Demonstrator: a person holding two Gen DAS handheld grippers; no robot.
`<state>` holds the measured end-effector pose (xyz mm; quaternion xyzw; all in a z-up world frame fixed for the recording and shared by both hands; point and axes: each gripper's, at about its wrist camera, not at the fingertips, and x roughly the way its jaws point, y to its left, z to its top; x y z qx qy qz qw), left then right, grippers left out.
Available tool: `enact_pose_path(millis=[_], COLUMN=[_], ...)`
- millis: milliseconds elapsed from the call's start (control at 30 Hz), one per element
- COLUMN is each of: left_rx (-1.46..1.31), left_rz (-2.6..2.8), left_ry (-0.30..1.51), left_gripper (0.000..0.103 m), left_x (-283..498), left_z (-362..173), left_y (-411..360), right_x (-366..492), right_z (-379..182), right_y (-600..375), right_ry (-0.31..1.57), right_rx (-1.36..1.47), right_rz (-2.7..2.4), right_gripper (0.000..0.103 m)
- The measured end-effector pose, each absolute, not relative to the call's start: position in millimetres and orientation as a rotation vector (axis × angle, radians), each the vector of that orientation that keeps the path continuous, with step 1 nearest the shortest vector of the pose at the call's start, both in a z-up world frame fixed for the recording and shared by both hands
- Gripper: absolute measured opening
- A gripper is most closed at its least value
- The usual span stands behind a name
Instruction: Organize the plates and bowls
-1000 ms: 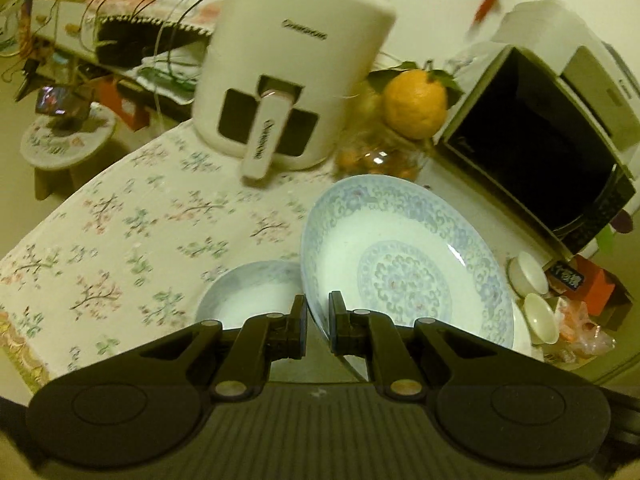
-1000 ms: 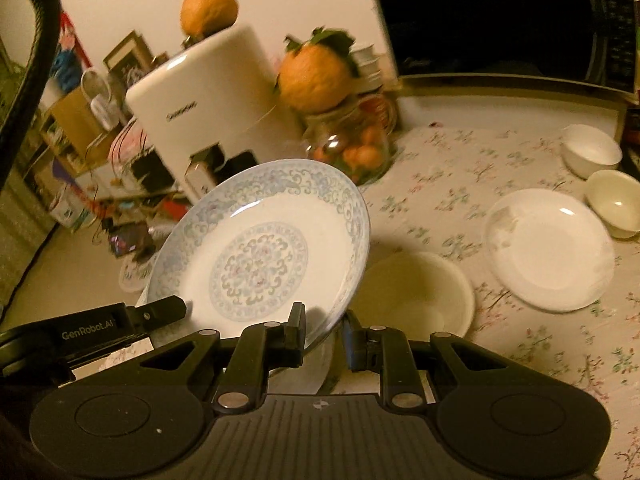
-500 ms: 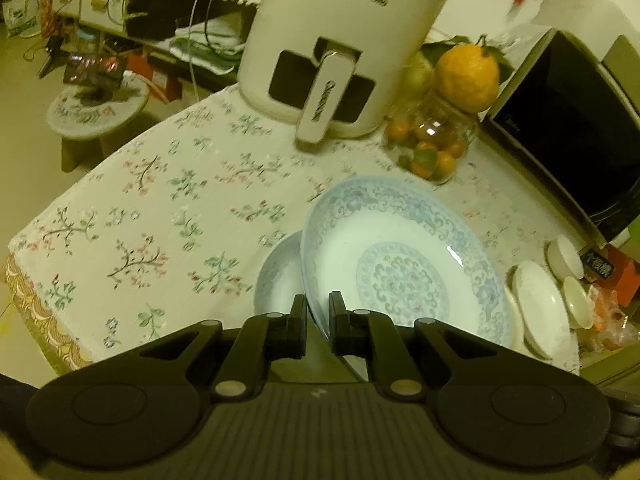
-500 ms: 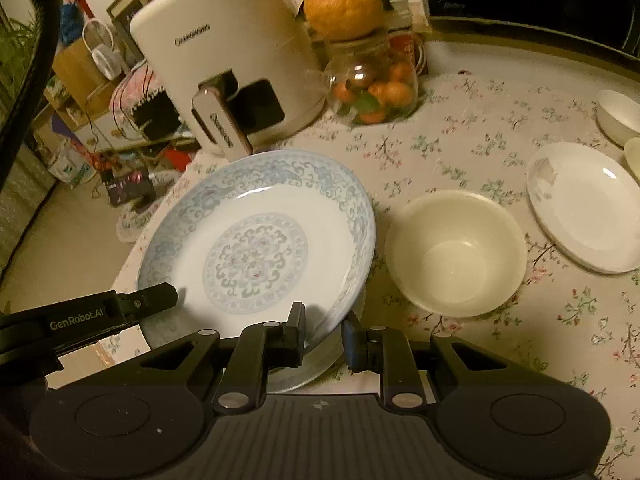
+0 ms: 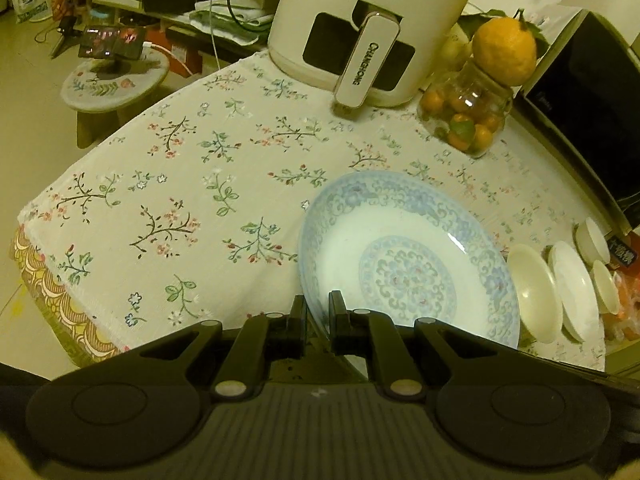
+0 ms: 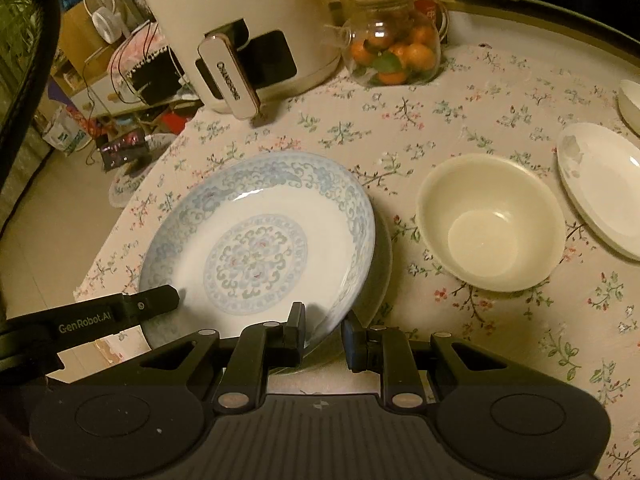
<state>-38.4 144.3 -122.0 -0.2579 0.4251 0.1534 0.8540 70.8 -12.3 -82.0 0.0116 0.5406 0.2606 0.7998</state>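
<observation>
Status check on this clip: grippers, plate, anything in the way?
Left gripper and right gripper shut on patterned plate. Plate tilted over another plate. Cream bowl beside, clear.

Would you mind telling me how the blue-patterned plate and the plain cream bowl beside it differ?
The blue-patterned plate has blue scrollwork on rim and centre; the cream bowl is unmarked. The plate is wide and shallow, the bowl narrower and deep. The plate is gripped at its rim by the left gripper and right gripper, over another dish; the bowl sits free on the tablecloth. Both are empty.
</observation>
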Motion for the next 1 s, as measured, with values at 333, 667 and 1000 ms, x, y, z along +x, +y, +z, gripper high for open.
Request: enact_pose_path(millis=[333, 667, 1000], left_rx=[-0.539, -0.534, -0.519], left_rz=[0.331, 0.339, 0.337], left_ry=[0.908, 0.909, 0.916], left_gripper=[0.009, 0.009, 0.009], left_x=[-35.7, -30.9, -28.8], left_z=[-127.0, -128.6, -128.5], left_y=[144.8, 144.1, 143.4], right_x=[71.7, 73.9, 76.8], right_z=[-88.1, -89.2, -88.1], right_y=[-8.4, -4.7, -2.3], right_ry=[1.176, 1.18, 1.194], right_rx=[0.021, 0.02, 0.021], right_rz=[0.545, 0.529, 0.51], right_gripper=[0.02, 0.02, 0.02])
